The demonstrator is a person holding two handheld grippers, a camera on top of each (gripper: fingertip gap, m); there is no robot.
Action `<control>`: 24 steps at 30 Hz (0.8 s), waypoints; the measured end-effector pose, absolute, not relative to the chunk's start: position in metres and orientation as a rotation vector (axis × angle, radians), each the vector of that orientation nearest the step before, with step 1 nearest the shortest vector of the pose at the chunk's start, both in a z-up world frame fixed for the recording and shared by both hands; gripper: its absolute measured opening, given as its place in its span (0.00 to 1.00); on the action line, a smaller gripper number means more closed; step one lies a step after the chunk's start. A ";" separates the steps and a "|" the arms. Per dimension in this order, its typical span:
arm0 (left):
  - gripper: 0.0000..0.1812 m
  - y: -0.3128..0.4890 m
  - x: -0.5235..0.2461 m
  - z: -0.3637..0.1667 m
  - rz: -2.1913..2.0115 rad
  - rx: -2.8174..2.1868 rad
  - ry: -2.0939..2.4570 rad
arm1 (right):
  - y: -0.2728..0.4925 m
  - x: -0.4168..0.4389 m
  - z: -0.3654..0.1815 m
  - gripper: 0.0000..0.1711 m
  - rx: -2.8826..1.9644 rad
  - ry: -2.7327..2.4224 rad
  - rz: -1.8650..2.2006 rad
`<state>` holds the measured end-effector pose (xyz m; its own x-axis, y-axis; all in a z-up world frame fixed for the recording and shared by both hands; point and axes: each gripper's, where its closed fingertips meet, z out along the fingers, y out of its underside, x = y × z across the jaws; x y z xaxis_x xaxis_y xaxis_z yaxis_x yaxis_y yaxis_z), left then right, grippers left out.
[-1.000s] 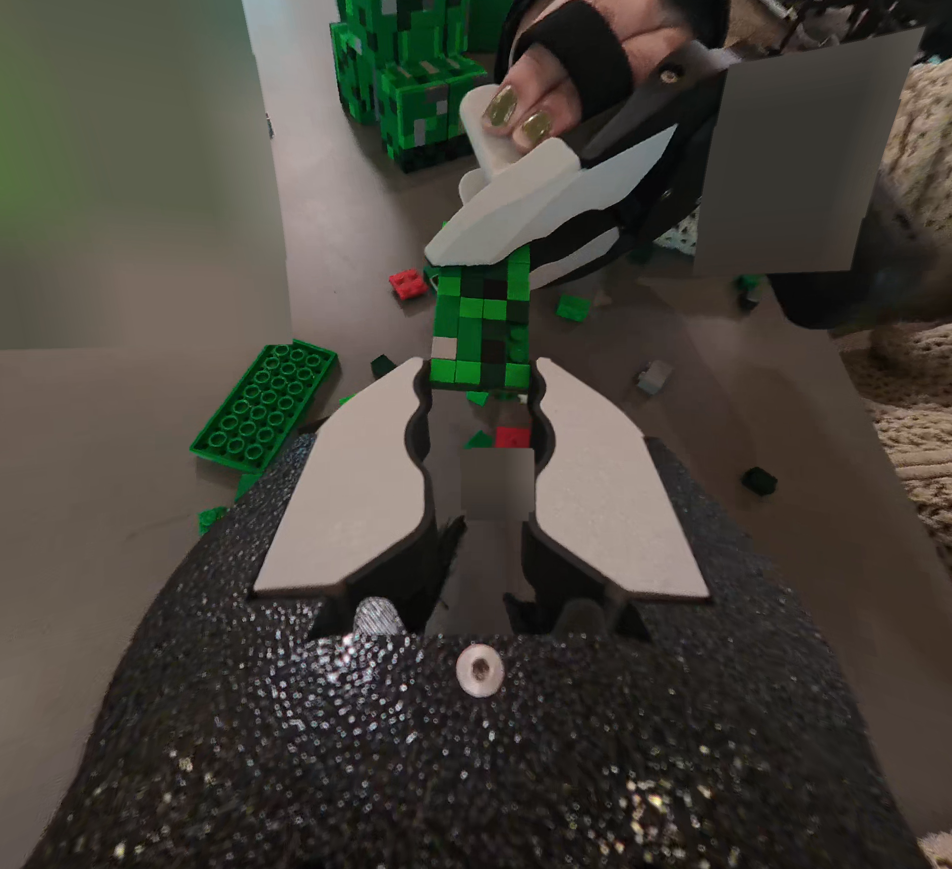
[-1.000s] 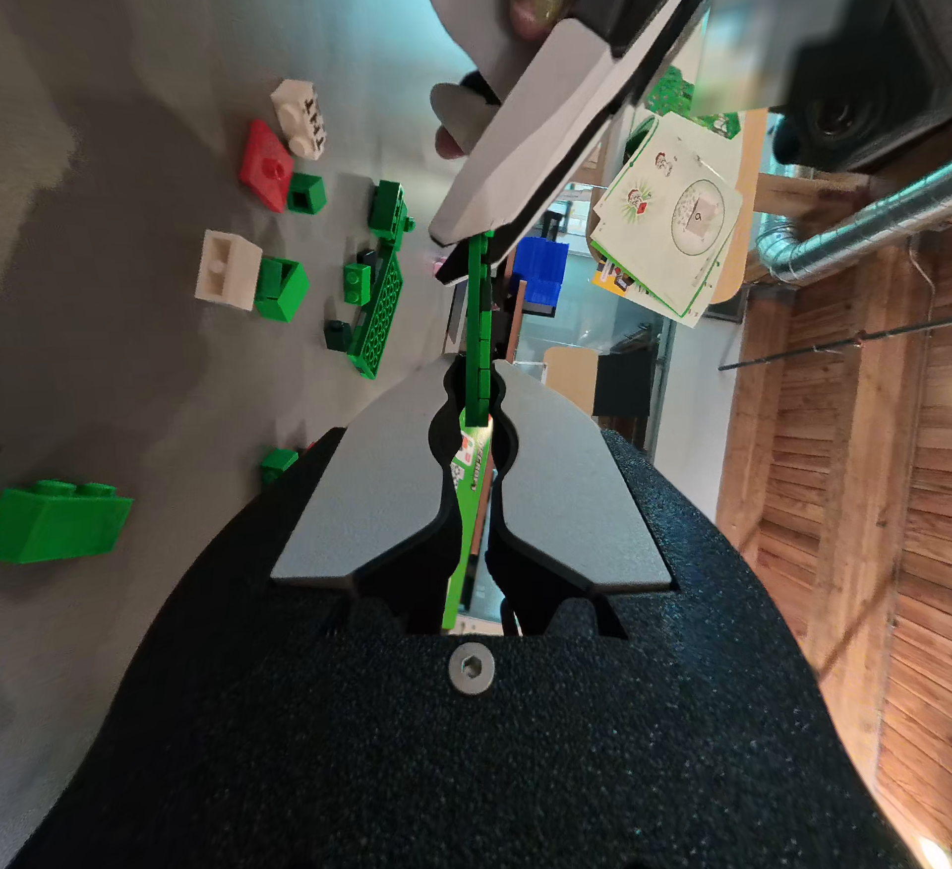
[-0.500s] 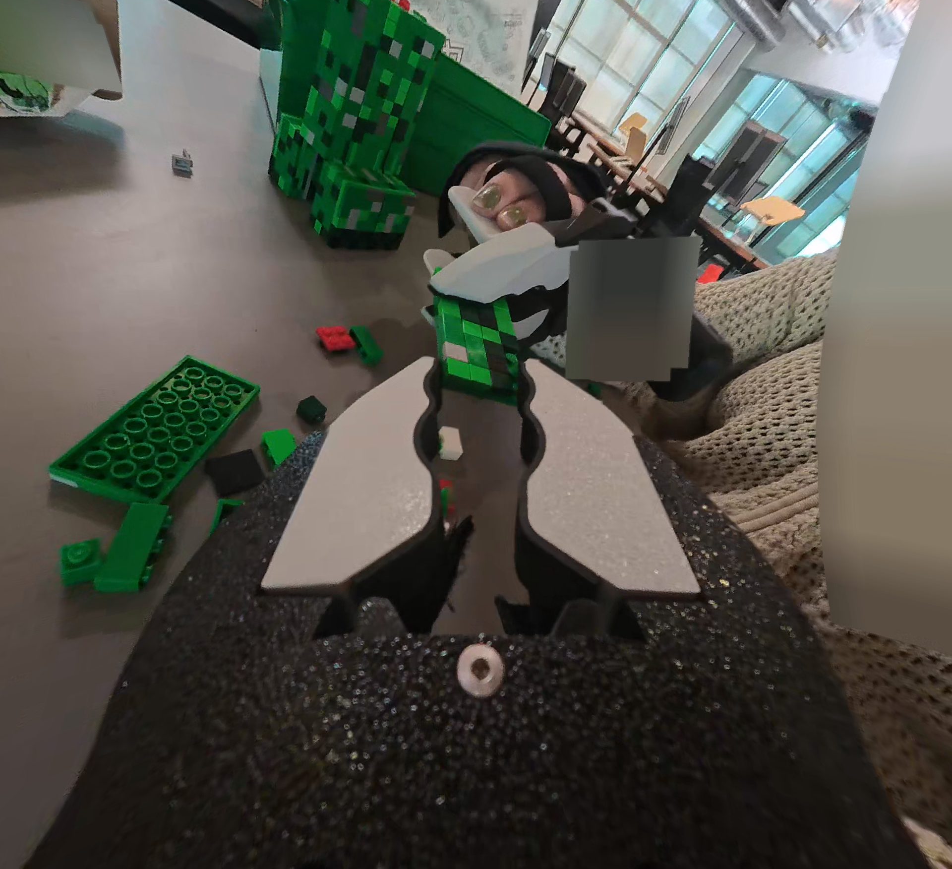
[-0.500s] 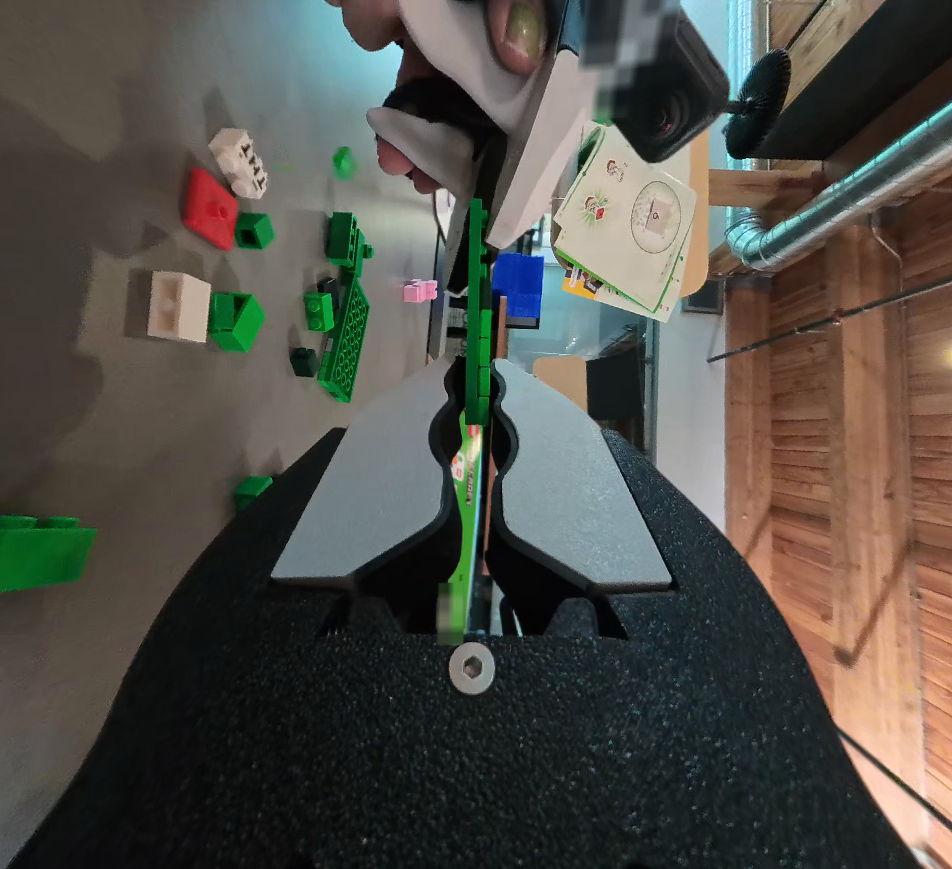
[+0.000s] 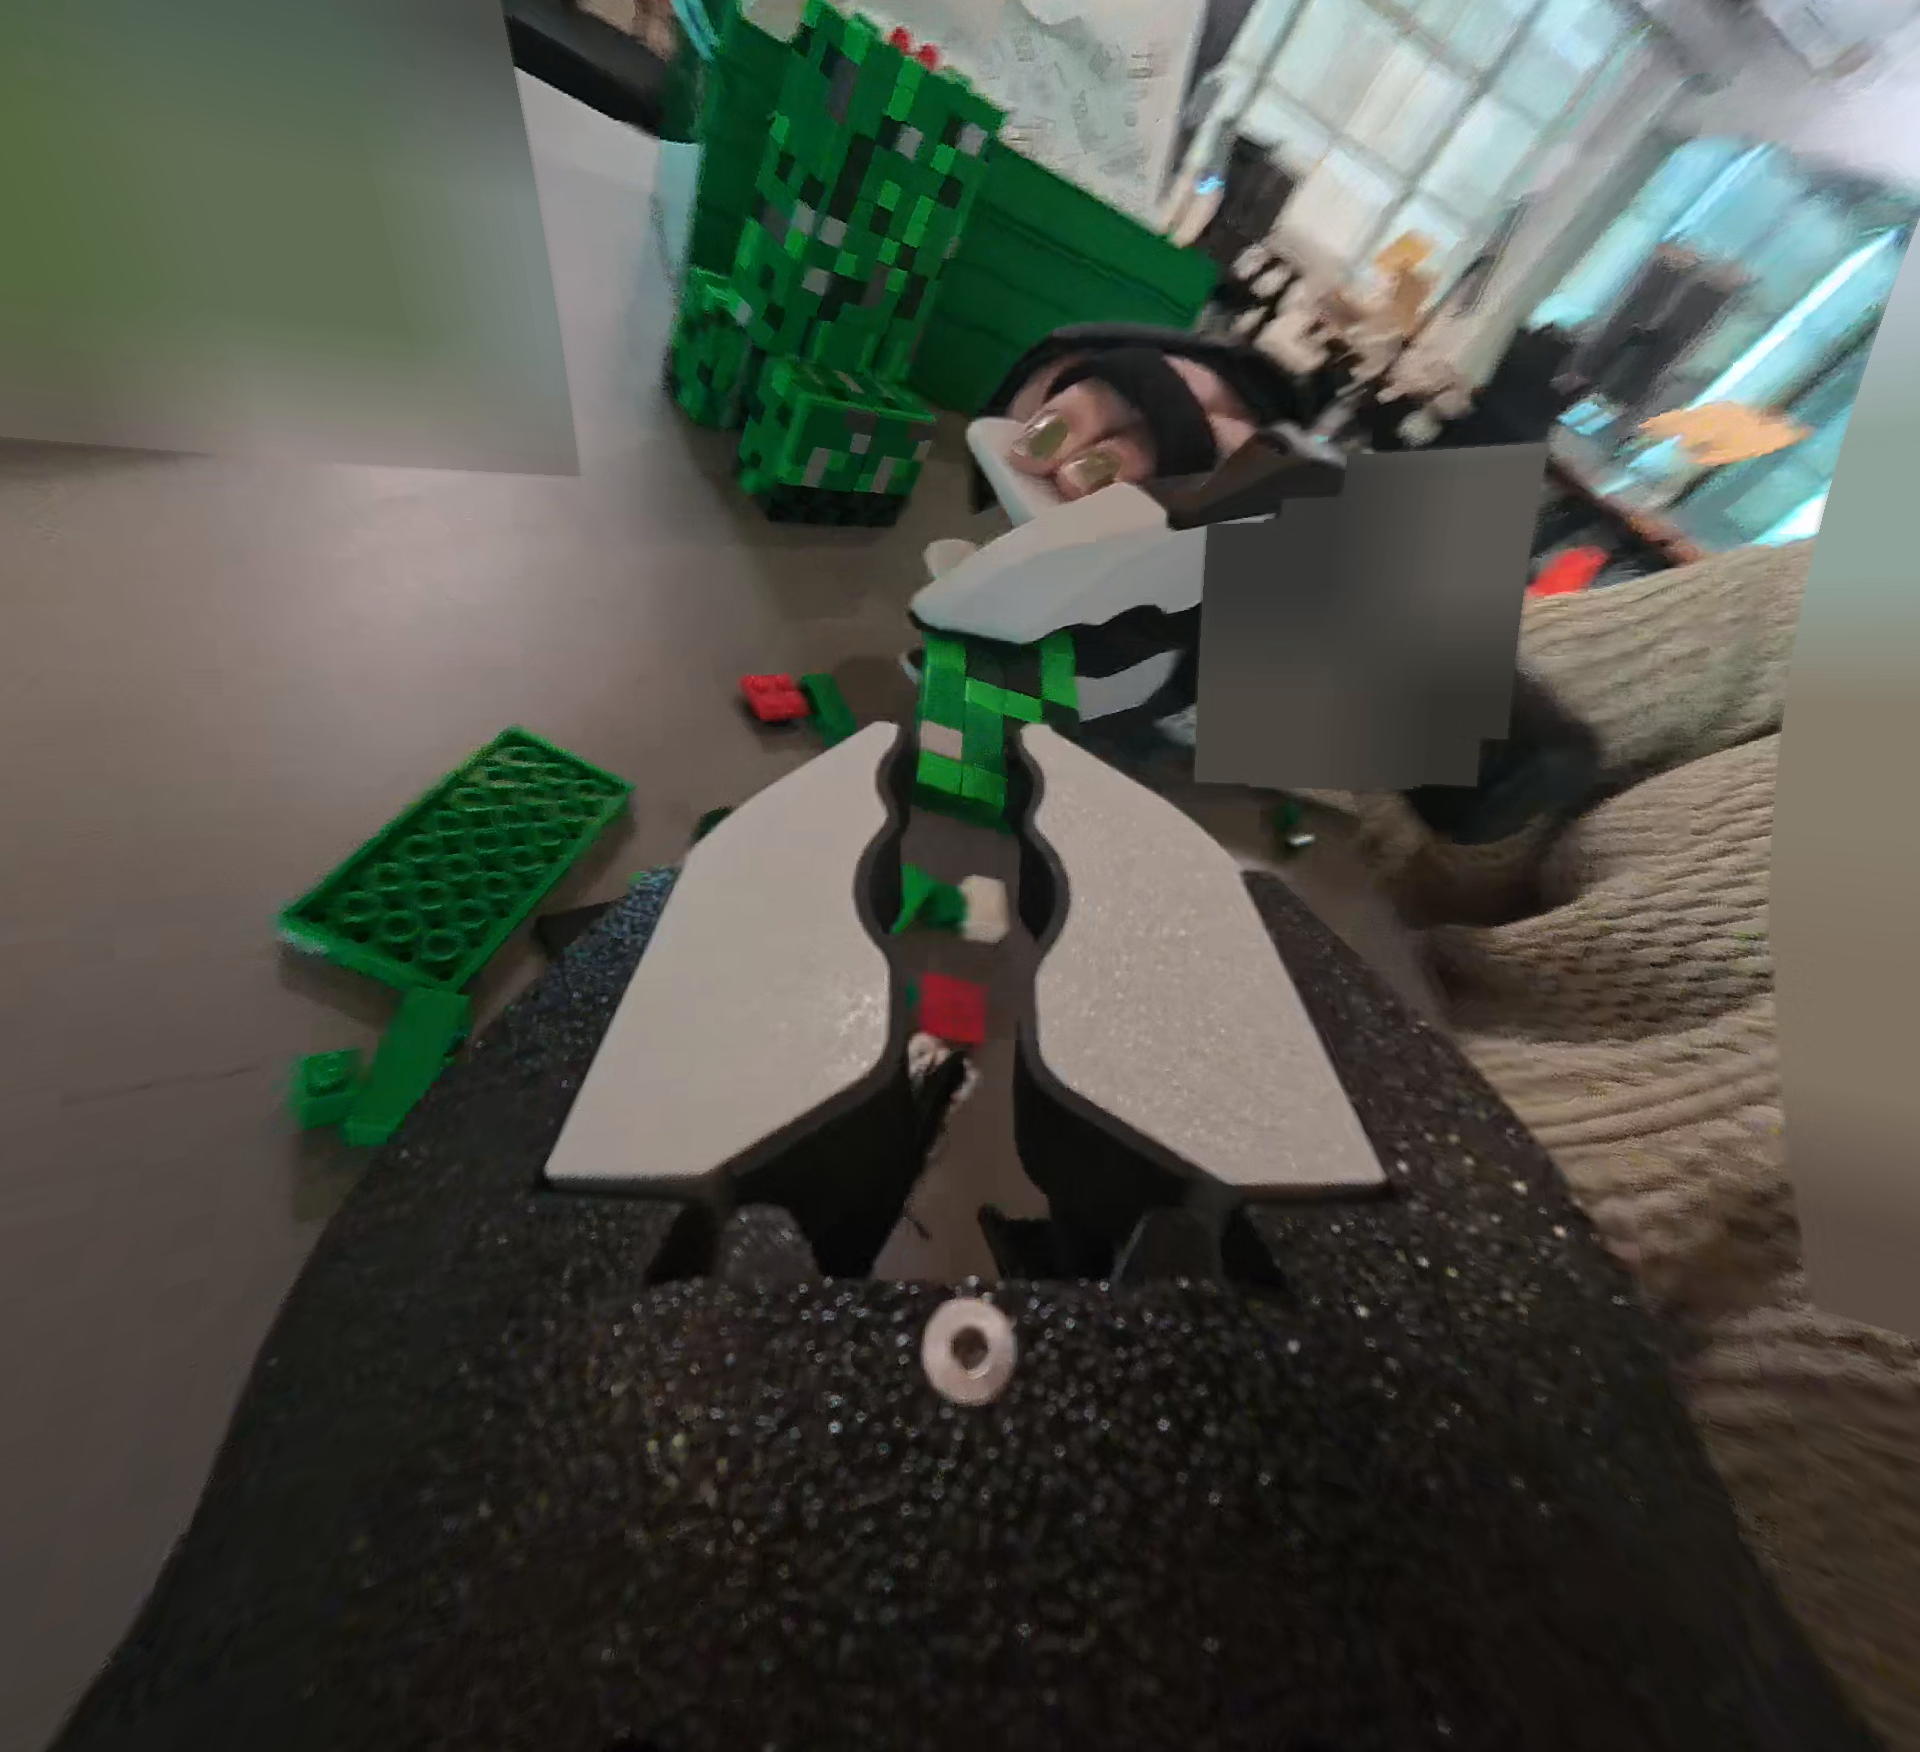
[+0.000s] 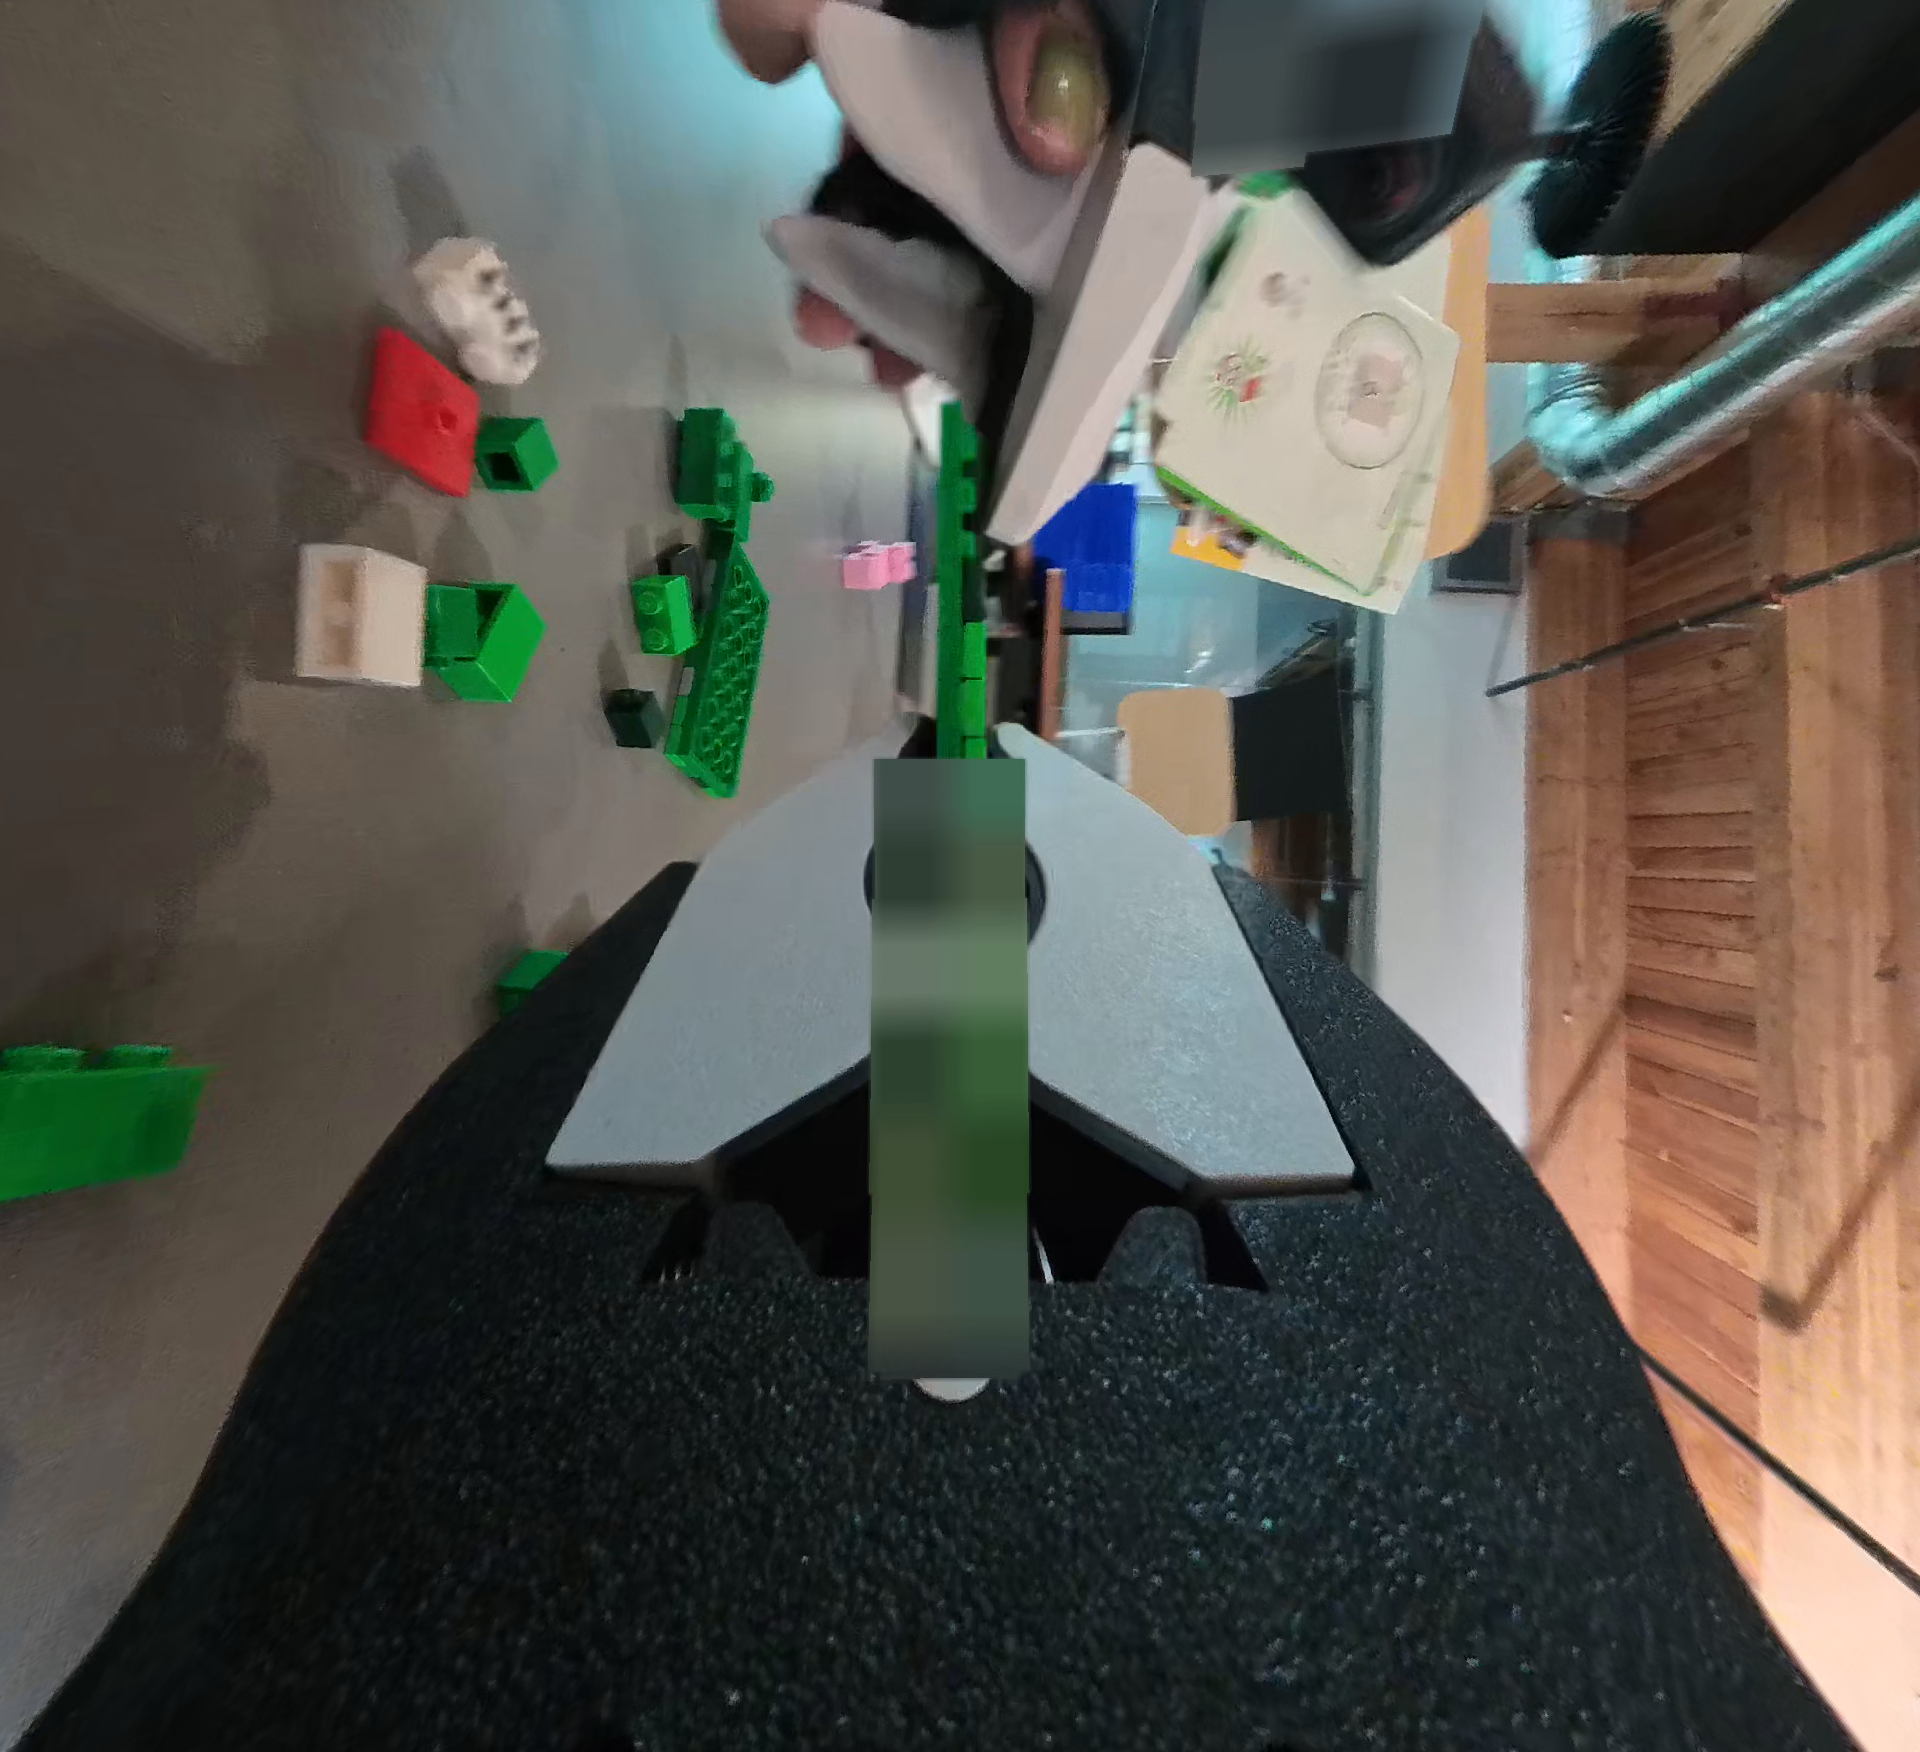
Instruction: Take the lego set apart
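A flat green, black and grey pixel-pattern lego panel (image 5: 982,715) is held in the air between both grippers above the grey table. My left gripper (image 5: 961,746) is shut on its near end. In the left wrist view the right gripper (image 5: 1039,601), held by a hand, clamps the panel's far end. In the right wrist view the panel (image 6: 956,601) shows edge-on, thin and upright. My right gripper (image 6: 958,738) is shut on it, and the left gripper's white finger (image 6: 1081,372) grips the other end. The panel is in one piece.
A tall green creeper figure (image 5: 831,268) stands at the back of the table (image 5: 260,663). A green studded plate (image 5: 457,855) and a red brick (image 5: 771,696) lie to the left. Loose red (image 6: 421,409), white (image 6: 358,616) and green (image 6: 483,637) bricks lie scattered. Knitted beige fabric (image 5: 1610,923) is on the right.
Both grippers keep their hold on the panel. The pair has shifted and tilted over the table, and the panel now sits deeper between my left fingers. Both views are blurred by motion.
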<state>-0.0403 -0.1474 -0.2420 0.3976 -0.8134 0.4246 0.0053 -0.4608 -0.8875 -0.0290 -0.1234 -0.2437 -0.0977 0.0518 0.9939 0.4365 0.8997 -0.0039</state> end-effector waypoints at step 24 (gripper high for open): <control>0.20 -0.157 -0.052 -0.278 -0.445 -1.912 1.184 | -0.133 -0.035 -0.267 0.04 -0.155 -1.775 -0.557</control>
